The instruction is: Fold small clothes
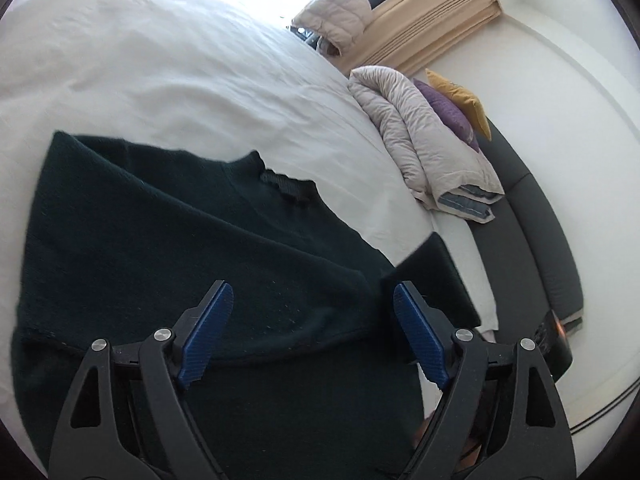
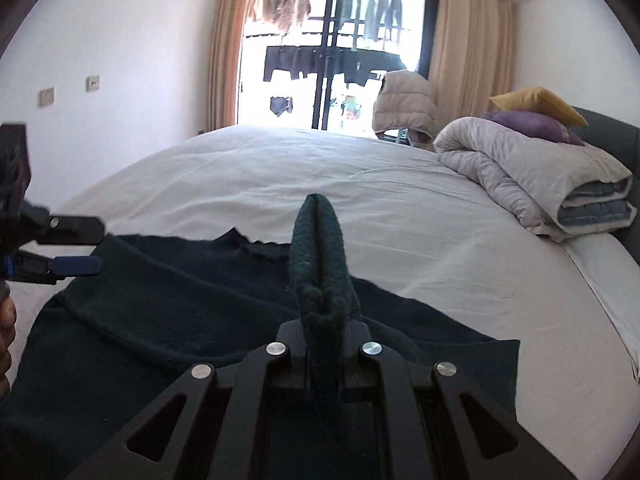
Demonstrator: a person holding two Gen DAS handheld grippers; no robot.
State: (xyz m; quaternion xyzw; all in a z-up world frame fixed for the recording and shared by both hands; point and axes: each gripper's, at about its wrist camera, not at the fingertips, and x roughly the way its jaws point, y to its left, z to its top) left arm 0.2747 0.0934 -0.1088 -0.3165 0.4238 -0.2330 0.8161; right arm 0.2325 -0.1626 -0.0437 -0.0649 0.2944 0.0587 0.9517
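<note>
A dark green knit sweater point(image 1: 168, 248) lies spread on the white bed sheet point(image 1: 160, 64), its ribbed collar point(image 1: 288, 186) toward the far side. My left gripper point(image 1: 313, 286) hovers open just above the sweater's body, and its blue pads point(image 1: 208, 332) hold nothing. In the right wrist view, my right gripper point(image 2: 324, 320) is shut on a doubled-up fold of the sweater point(image 2: 318, 240), which stands up between its jaws. The rest of the sweater point(image 2: 160, 320) lies flat beneath it. The left gripper point(image 2: 96, 246) also shows at that view's left edge, open.
A folded beige duvet point(image 2: 532, 168) with a purple cushion point(image 2: 528, 122) and a yellow cushion point(image 2: 540, 102) lies at the bed's right end, against a dark headboard point(image 2: 608, 128). Beyond the bed are a window point(image 2: 340, 48), curtains and a puffy jacket point(image 2: 404, 104). A hand point(image 2: 6, 332) shows at the left edge.
</note>
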